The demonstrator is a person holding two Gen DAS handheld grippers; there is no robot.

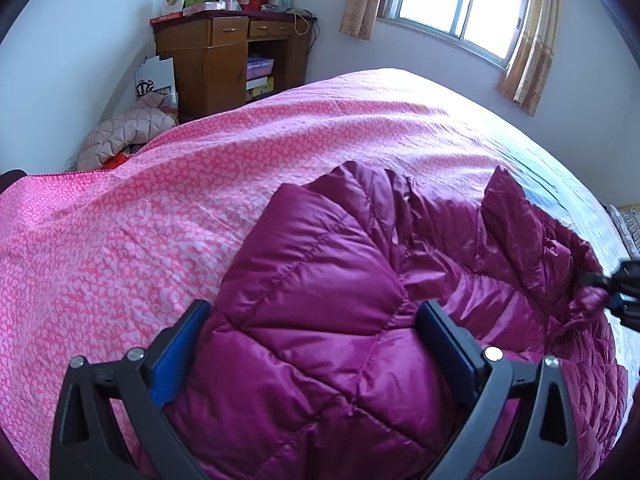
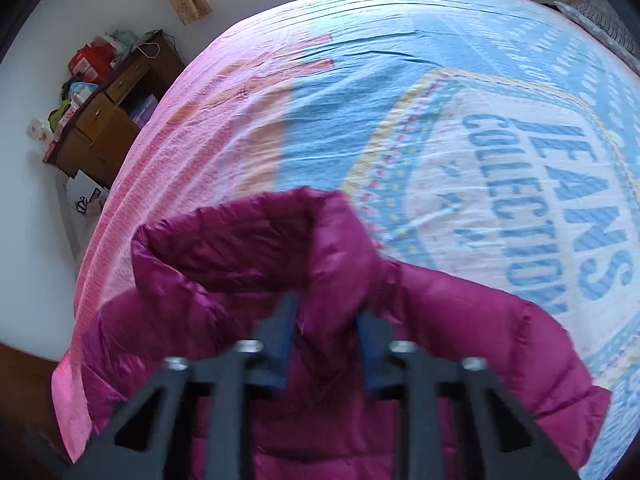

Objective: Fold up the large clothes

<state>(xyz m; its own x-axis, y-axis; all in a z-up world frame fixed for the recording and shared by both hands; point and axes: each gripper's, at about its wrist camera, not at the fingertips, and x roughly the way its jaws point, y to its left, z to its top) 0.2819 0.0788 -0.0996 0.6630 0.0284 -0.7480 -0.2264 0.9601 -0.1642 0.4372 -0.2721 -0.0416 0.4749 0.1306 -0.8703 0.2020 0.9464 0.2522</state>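
Folding has barely begun: the magenta quilted down jacket (image 1: 320, 280) lies rumpled on the bed (image 1: 120, 240), my left gripper (image 1: 314, 320) released astride it, my right gripper (image 2: 326, 312) pinching its collar.

The bedsheet (image 2: 460, 128) bears large blue print reading "JEANS COLLECTION"; nothing else is legible.

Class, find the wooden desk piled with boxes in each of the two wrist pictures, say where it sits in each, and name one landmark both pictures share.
Left wrist view: the wooden desk stands upper left of centre, against the wall beyond the bed.
Right wrist view: the wooden desk sits tilted at the left edge, beside the bed.
Shared landmark: the magenta puffer jacket, lying on the bed in both.
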